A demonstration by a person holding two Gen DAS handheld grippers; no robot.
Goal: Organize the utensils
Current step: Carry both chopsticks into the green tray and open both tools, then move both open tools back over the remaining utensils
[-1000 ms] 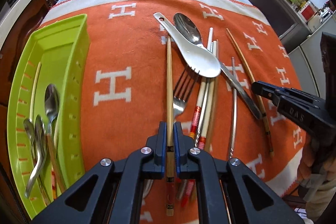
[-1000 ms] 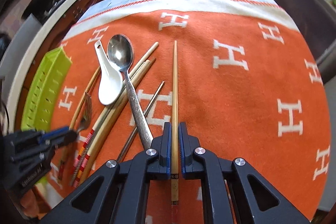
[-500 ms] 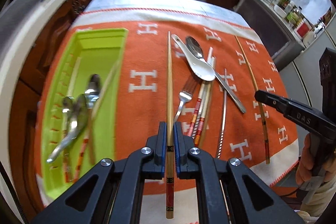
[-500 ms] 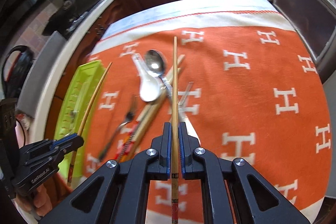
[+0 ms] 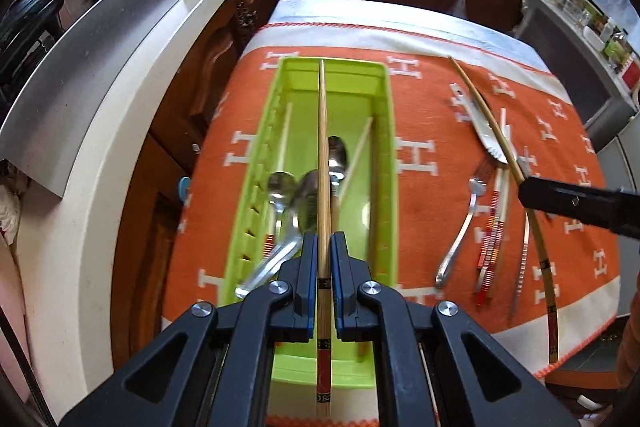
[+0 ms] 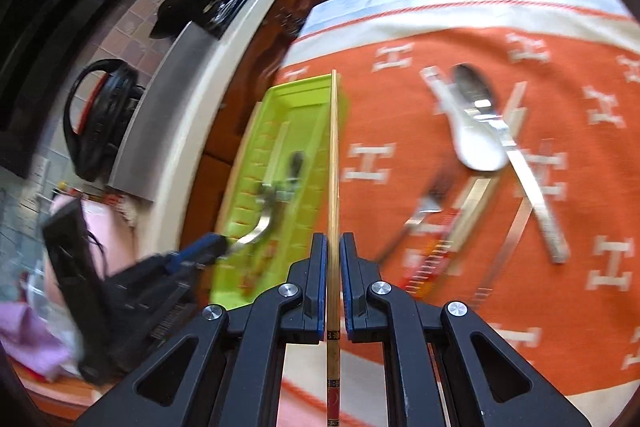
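Left gripper [image 5: 324,247] pointed steeply downward, jaws clamped tight on a thin stick running lengthwise between the pads. Right gripper [image 6: 334,247] likewise angled down, jaws pinched on a second thin stick. Right gripper's black tip seen off to the right in the left wrist view, the two well apart.

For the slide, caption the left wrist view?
Left gripper holds a chopstick above the green tray of spoons.
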